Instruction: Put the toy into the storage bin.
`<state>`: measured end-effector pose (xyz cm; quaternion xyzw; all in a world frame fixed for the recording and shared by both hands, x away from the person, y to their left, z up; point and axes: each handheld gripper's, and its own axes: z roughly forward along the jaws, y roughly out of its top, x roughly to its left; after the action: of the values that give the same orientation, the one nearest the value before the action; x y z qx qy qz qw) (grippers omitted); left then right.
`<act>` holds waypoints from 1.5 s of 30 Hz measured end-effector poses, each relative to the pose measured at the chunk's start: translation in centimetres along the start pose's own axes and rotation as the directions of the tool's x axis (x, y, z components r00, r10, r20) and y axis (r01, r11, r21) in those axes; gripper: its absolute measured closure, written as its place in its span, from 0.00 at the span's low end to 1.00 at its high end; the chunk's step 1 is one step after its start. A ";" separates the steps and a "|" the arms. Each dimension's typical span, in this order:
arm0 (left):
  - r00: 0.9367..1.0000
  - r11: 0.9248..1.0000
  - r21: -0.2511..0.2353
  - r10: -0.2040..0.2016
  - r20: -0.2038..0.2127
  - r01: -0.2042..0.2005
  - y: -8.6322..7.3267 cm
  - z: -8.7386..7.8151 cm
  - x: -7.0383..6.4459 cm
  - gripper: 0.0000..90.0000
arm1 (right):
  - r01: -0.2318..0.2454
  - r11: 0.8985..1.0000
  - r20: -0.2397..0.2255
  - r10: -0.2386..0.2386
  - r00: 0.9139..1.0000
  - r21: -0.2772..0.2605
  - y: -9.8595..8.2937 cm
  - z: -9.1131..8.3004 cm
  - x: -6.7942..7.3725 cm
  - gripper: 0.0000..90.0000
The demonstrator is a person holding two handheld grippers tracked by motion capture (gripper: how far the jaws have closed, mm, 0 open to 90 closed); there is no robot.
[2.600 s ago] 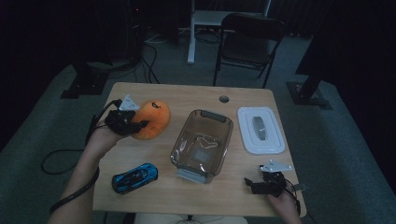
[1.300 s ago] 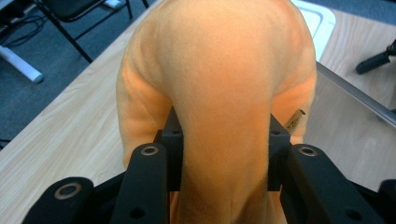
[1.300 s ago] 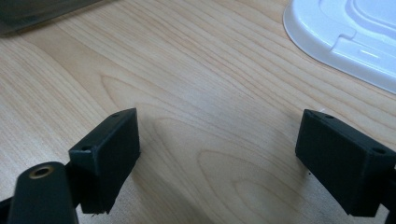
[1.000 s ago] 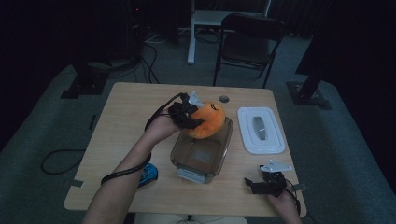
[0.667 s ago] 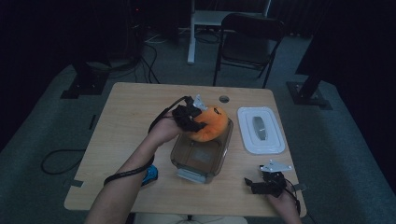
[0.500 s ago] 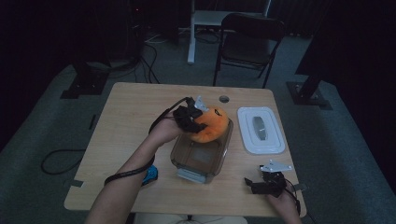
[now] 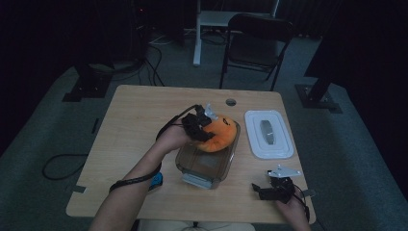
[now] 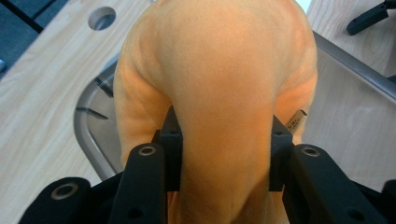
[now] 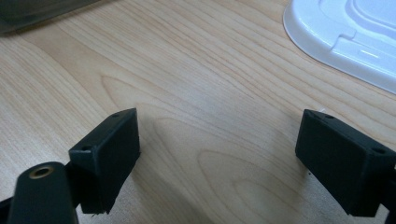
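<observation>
My left tool [image 7: 206,126] pinches the soft orange plush toy [image 7: 219,133], its two black jaws pressed into the fabric from either side so the plush bulges between and above them [image 8: 224,93]. I hold the toy over the far end of the clear rectangular plastic container [image 7: 208,159], its lower side at the container's rim; I cannot tell whether it touches. In the left gripper view the container's rounded corner and rim [image 8: 88,126] sit just under the toy, with the pale wooden worktop [image 7: 139,120] beyond and a round cable hole [image 8: 102,17] in it.

My right tool [image 7: 273,190] rests low at the near right corner of the worktop, jaws spread wide apart with bare wood between them [image 9: 219,154]. The white rectangular plastic lid [image 7: 268,134] lies flat on the worktop to the right of the container, well apart from the toy; its edge shows in the right gripper view [image 9: 345,42].

A small blue toy car [image 7: 156,181] lies by my left forearm, mostly hidden by it.
</observation>
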<state>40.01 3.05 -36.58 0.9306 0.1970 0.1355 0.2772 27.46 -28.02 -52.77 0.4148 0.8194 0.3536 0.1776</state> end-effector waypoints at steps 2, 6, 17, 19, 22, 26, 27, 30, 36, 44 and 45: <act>1.000 1.000 0.010 0.002 0.001 -0.002 0.0 0.3 0.0 0.71 | -0.002 1.000 -0.001 0.002 1.000 0.001 0.0 0.0 0.0 0.15; 1.000 0.999 0.031 -0.010 -0.005 0.010 -0.1 0.9 0.1 0.67 | -0.002 1.000 -0.001 0.002 1.000 0.001 0.0 0.0 0.0 0.15; 0.999 0.993 0.120 -0.008 0.031 0.004 -0.1 2.6 0.2 0.58 | -0.006 1.000 0.002 0.006 1.000 0.002 0.0 0.0 0.0 0.15; 0.999 0.991 0.137 -0.007 0.042 0.001 -0.1 2.9 0.3 0.57 | -0.006 1.000 0.002 0.006 1.000 0.002 0.0 0.0 0.0 0.15; 0.998 0.988 0.154 -0.016 0.057 0.007 -0.1 3.2 0.5 0.57 | -0.006 1.000 0.003 0.006 1.000 0.002 0.0 0.0 0.0 0.15; 0.998 0.985 0.175 -0.009 0.061 -0.002 0.0 3.6 0.5 0.56 | -0.008 1.000 0.008 0.008 1.000 0.002 0.0 0.0 0.0 0.15; 0.998 0.983 0.185 -0.013 0.067 0.000 0.0 3.7 0.4 0.55 | -0.009 1.000 0.008 0.009 1.000 0.002 0.0 0.0 0.0 0.15; 0.996 0.977 0.214 -0.009 0.092 -0.011 0.0 4.1 0.5 0.52 | -0.009 1.000 0.008 0.009 1.000 0.003 0.0 0.0 0.0 0.15; 0.994 0.955 0.289 0.044 0.101 -0.072 0.0 4.9 -0.4 0.45 | -0.010 1.000 0.008 0.010 1.000 0.003 0.0 0.0 0.0 0.15; 0.995 0.944 0.322 0.050 0.085 -0.075 0.3 5.2 -1.2 0.22 | -0.010 1.000 0.008 0.010 1.000 0.002 0.0 0.0 0.0 0.15; 0.995 0.947 0.313 0.043 0.086 -0.068 0.2 5.1 -1.1 0.22 | -0.010 1.000 0.008 0.010 1.000 0.002 0.0 0.0 0.0 0.15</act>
<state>40.97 0.07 -40.70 0.9728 0.1787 0.0735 0.1282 27.47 -28.06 -52.76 0.4203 0.8171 0.3517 0.1787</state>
